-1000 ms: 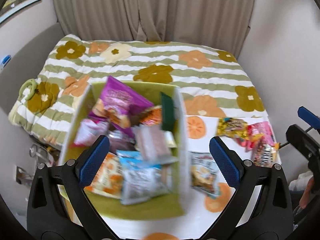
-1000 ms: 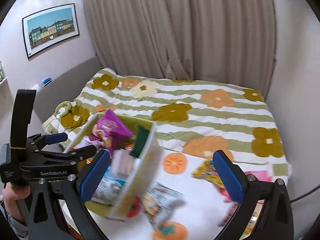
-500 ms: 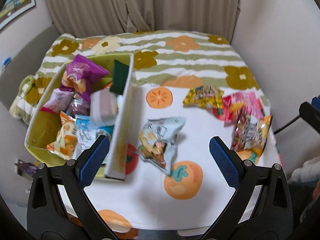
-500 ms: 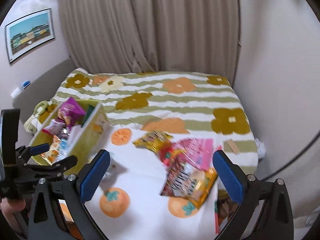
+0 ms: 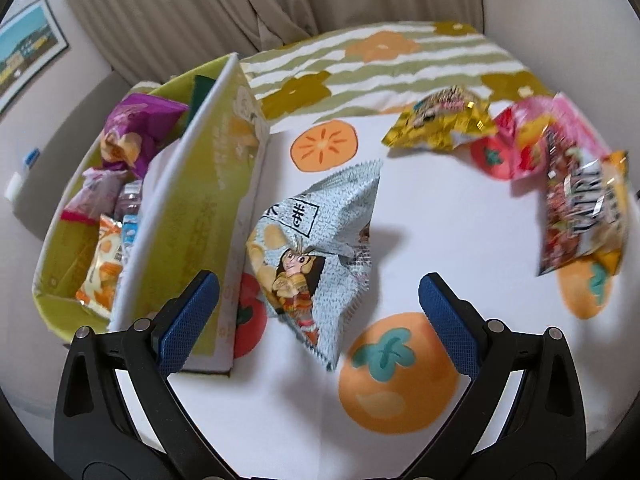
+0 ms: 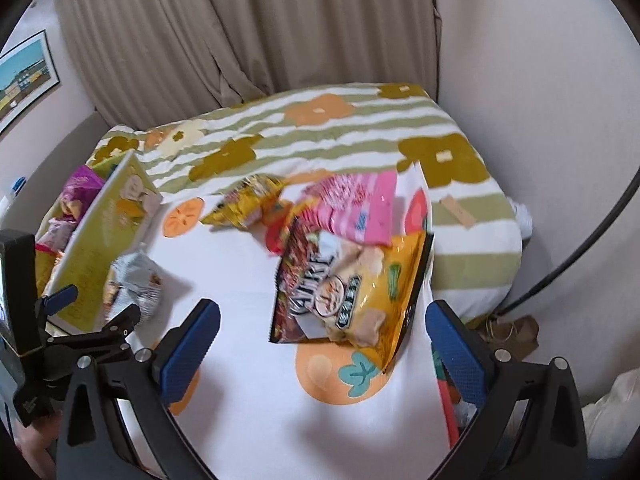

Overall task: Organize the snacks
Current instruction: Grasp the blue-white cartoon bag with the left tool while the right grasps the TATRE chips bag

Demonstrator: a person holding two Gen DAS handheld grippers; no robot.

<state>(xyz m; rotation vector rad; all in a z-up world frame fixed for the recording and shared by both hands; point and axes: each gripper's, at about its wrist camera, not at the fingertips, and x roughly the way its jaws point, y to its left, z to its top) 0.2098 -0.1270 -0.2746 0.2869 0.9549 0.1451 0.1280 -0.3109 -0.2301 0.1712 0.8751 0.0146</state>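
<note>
Four loose snack bags on the cloth (image 5: 420,208) | one green box (image 5: 192,216) holding at least five packets | two grippers, left (image 5: 316,312), right (image 6: 320,340)

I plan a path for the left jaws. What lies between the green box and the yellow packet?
In the left wrist view, between box and yellow packet: bare cloth with an orange fruit print.

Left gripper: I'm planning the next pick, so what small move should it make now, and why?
Probably ease the left gripper forward and down onto the pale blue snack bag. Its jaws are open and empty, the bag lies between them on the cloth, just outside the green box.
</note>
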